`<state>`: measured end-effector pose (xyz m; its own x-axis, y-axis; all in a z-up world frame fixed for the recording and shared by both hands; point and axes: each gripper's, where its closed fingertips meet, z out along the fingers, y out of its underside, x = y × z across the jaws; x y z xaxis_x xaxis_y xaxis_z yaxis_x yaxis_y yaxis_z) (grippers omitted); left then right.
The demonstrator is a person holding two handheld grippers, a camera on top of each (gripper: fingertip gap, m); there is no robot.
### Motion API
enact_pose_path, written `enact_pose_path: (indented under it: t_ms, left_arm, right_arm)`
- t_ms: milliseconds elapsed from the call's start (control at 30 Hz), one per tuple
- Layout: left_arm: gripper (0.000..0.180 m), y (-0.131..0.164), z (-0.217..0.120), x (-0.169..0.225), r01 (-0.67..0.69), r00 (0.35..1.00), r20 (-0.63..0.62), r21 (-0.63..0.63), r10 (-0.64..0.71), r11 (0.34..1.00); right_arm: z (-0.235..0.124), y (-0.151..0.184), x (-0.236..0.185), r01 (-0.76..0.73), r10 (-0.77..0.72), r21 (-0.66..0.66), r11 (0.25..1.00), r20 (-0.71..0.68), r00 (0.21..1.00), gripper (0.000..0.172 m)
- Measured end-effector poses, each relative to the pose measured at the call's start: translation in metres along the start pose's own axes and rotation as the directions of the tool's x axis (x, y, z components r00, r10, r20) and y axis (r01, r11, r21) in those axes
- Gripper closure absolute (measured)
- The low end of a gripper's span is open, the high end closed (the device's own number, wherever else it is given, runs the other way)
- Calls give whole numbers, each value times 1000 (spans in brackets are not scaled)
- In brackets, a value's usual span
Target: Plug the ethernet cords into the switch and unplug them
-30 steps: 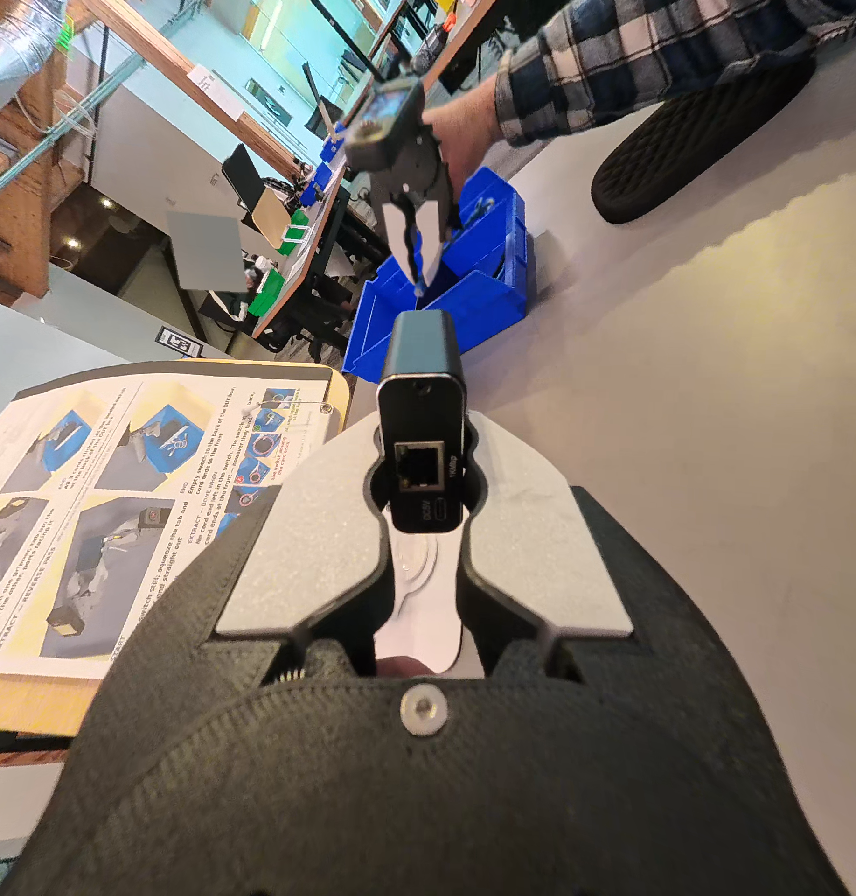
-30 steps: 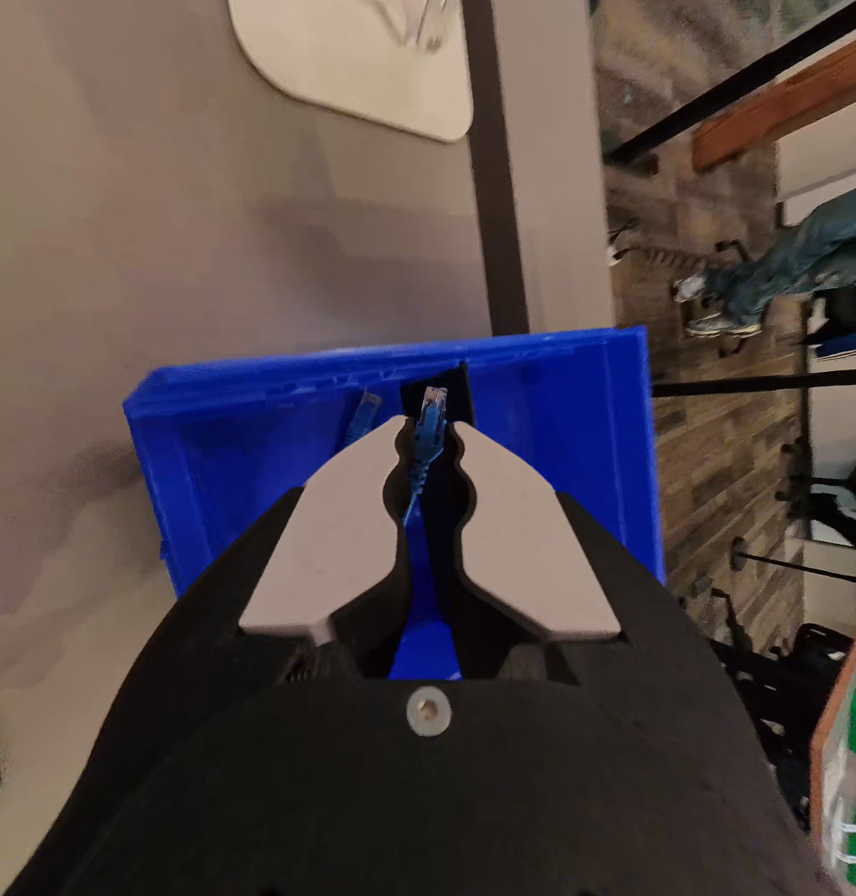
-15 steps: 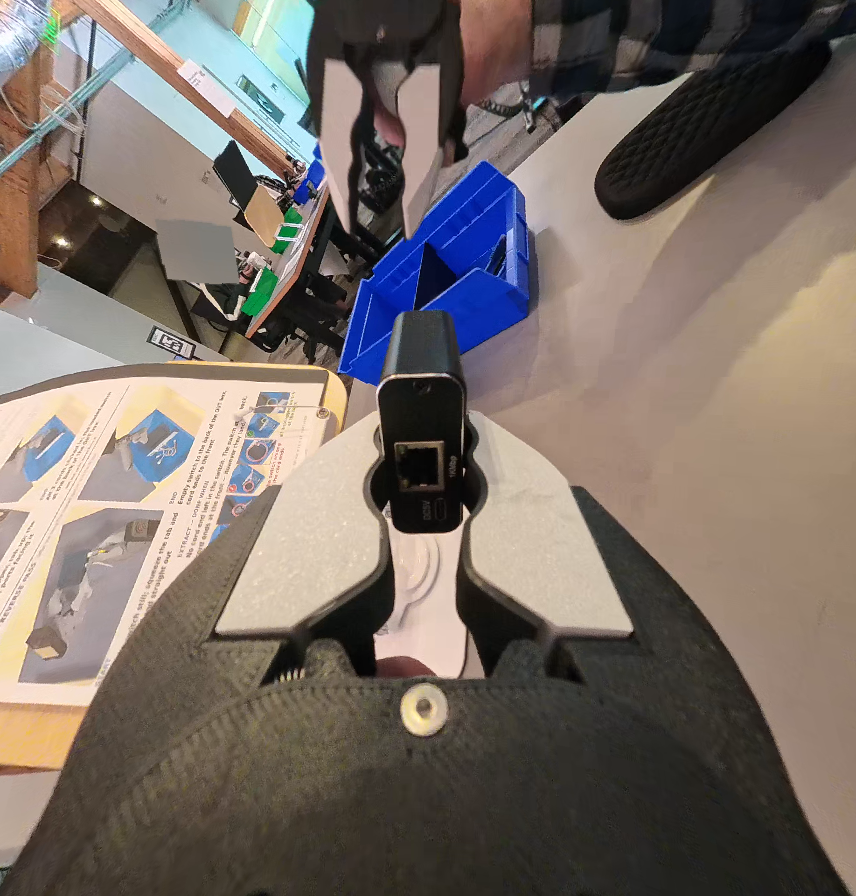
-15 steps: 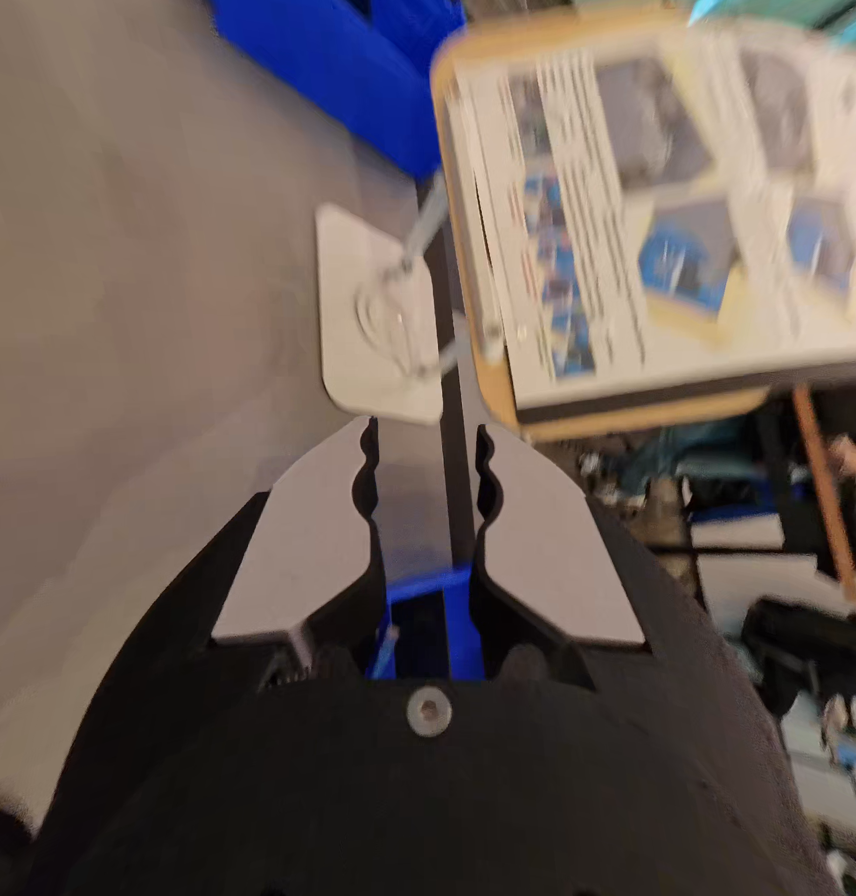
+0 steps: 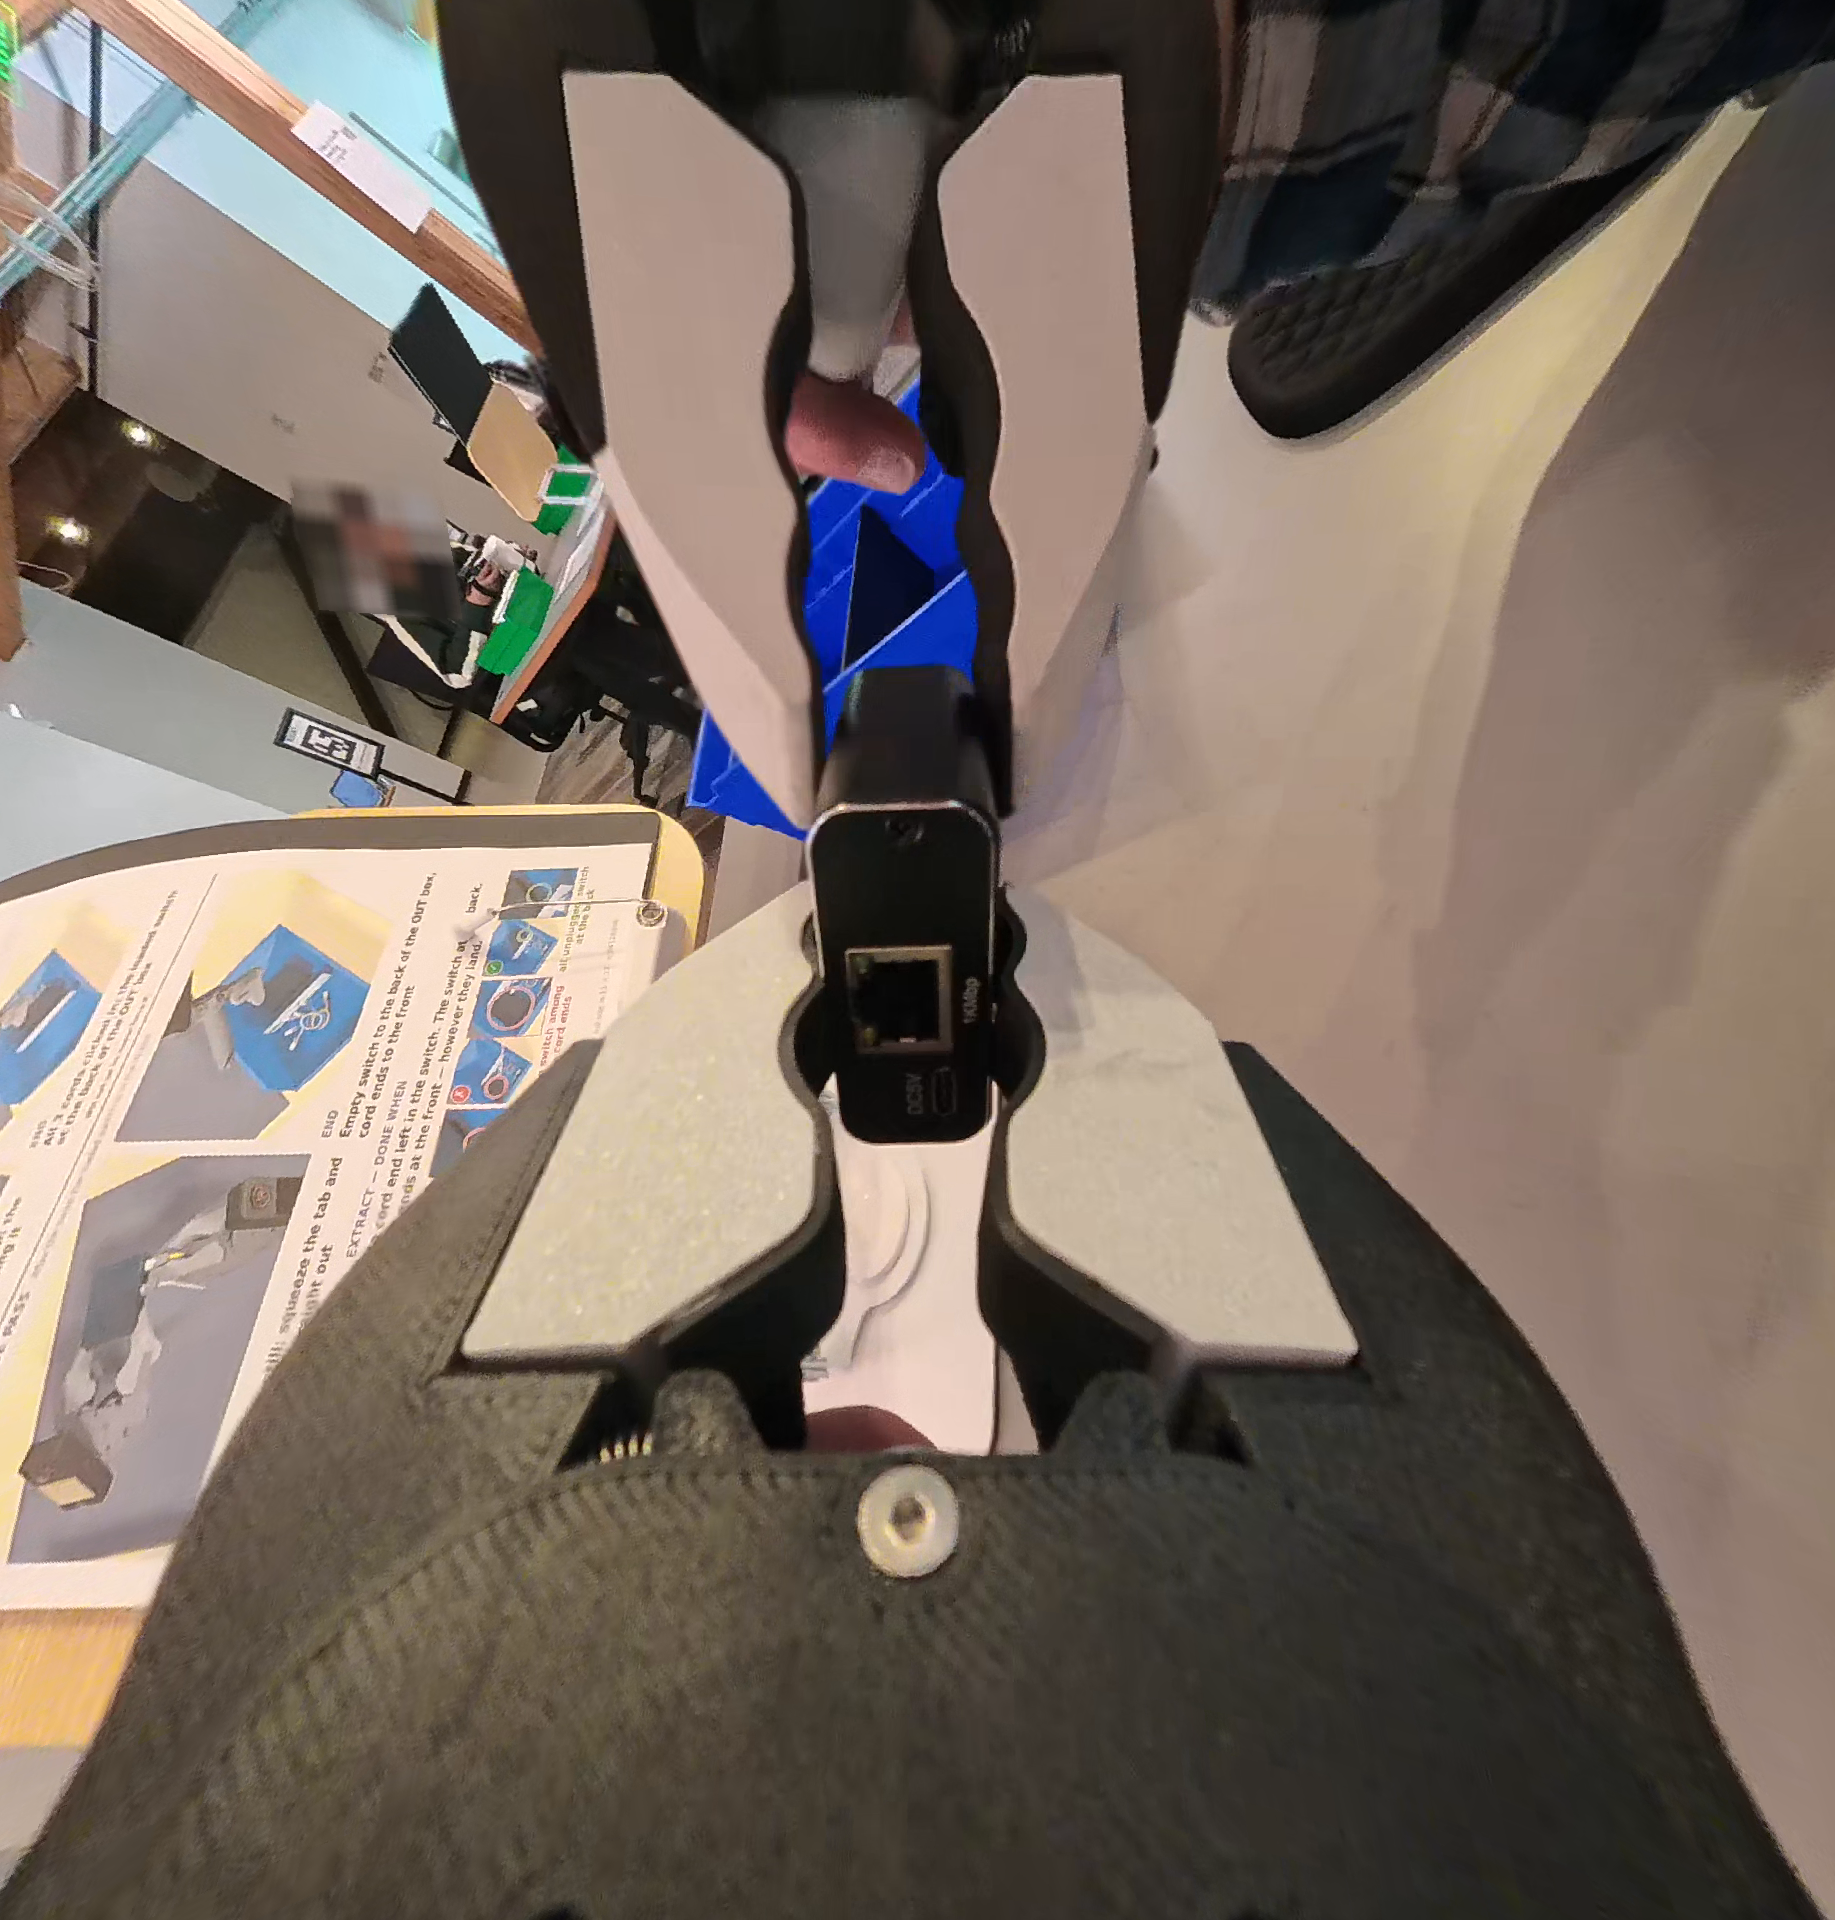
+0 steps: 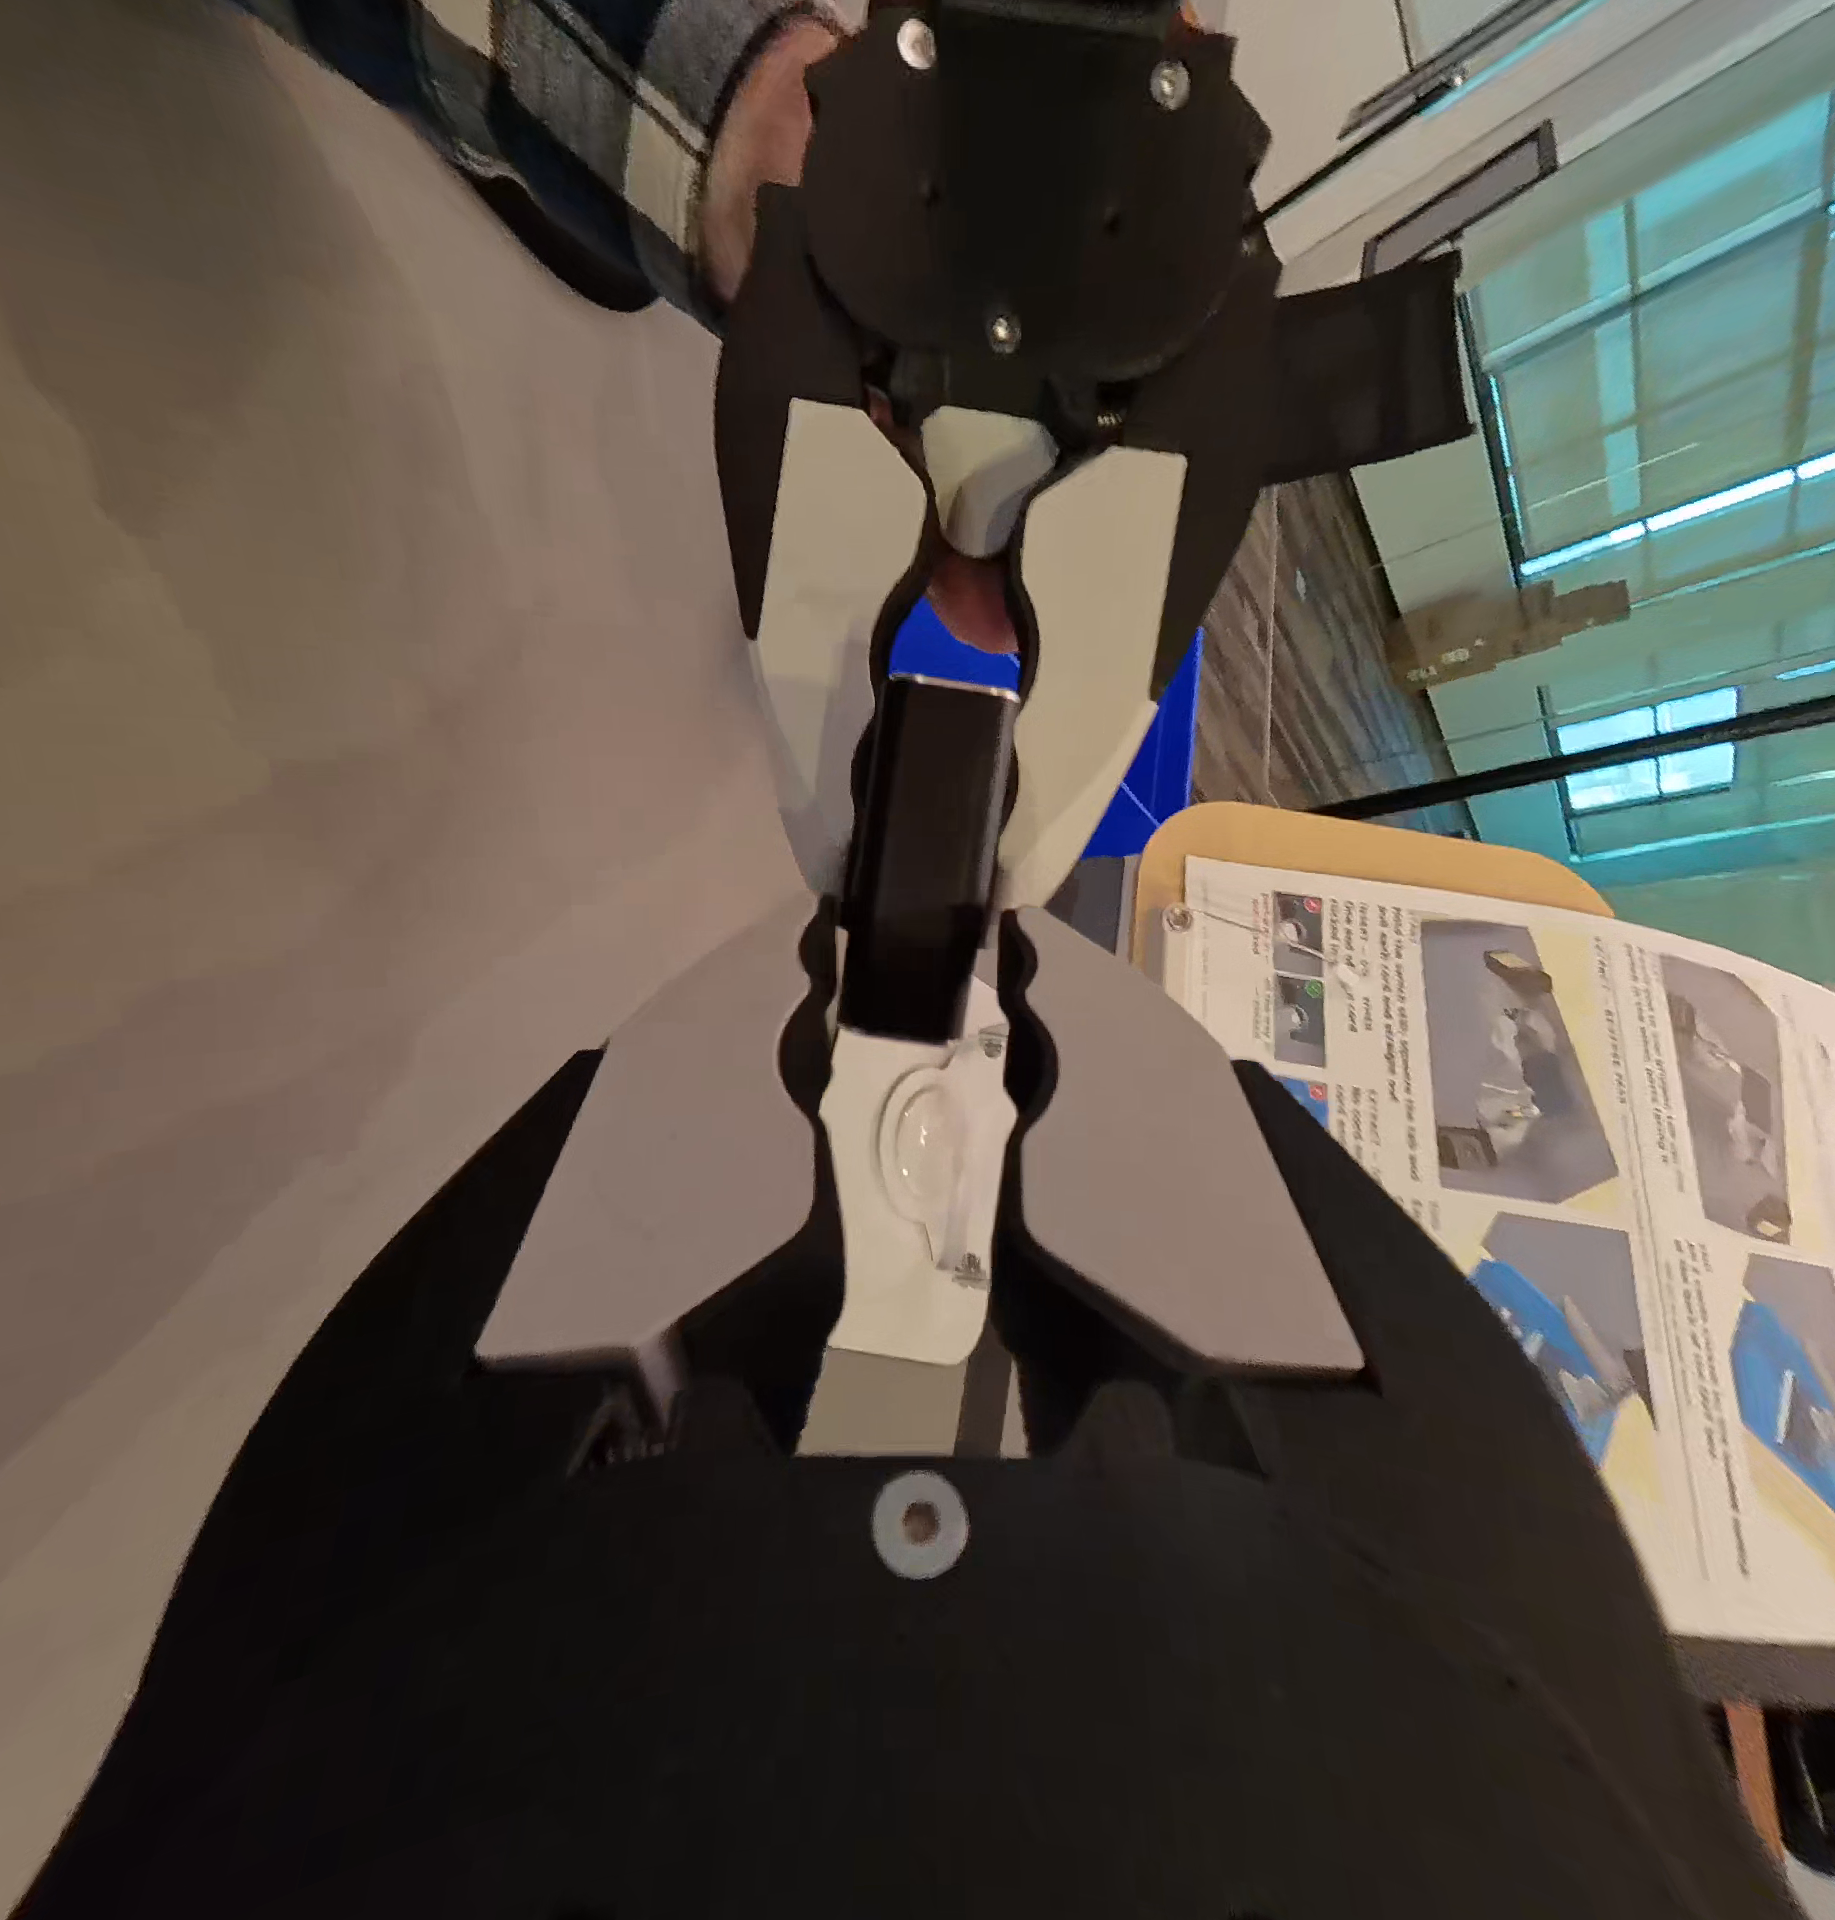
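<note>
Two hand-held grippers meet on one black switch [image 5: 902, 977], which is held above a grey table [image 5: 1412, 935]. Left gripper [image 5: 905, 1023]: its grey fingers [image 5: 684, 1143] stand narrowly apart and press on both sides of the switch near its port end, where one network socket faces the left wrist camera. Right gripper [image 6: 918, 997]: it comes in from the opposite side, its fingers [image 6: 684, 1164] set around the far end of the switch; in the right wrist view a thin gap shows on at least one side between finger and casing, so whether the pads press on it cannot be told. No cord shows in the visible socket. Beyond the switch in the left wrist view, a blue bin [image 5: 871, 613] with a divider stands on the table. To one side lies a printed instruction sheet [image 5: 269, 1039] on a wooden board [image 6: 1360, 862]. Beneath the switch, a white plate [image 6: 913, 1195] with a clear dome rests on the table. A plaid sleeve [image 6: 622, 145] reaches behind the left gripper.
</note>
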<state>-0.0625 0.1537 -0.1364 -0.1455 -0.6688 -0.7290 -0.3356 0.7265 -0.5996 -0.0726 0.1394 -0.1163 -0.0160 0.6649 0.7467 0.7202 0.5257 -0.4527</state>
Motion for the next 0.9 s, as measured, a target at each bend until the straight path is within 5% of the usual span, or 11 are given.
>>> enact_pose_path:
  t_ms: [300,433,500,700,900]
  left_arm:
    - [154,0,2,-2,4,1000,5,38,-4,999]
    - [123,6,-4,-21,36,995,94,22,-38,999]
    - [135,14,-8,-25,53,992,119,6,-53,999]
    - [180,46,-10,-28,106,974,206,-65,-91,992]
    - [180,69,0,-20,108,968,239,-101,-81,989]
  right_arm:
    - [3,2,1,-18,18,-17,1000,-1,1000,147]
    - [-13,6,8,-19,18,-31,999,-48,999,147]
    - [-27,18,17,-28,22,-73,997,-90,996,147]
    - [-100,113,62,-175,91,-281,943,-289,953,148]
    - [-156,255,75,-389,203,-492,779,-390,898,146]
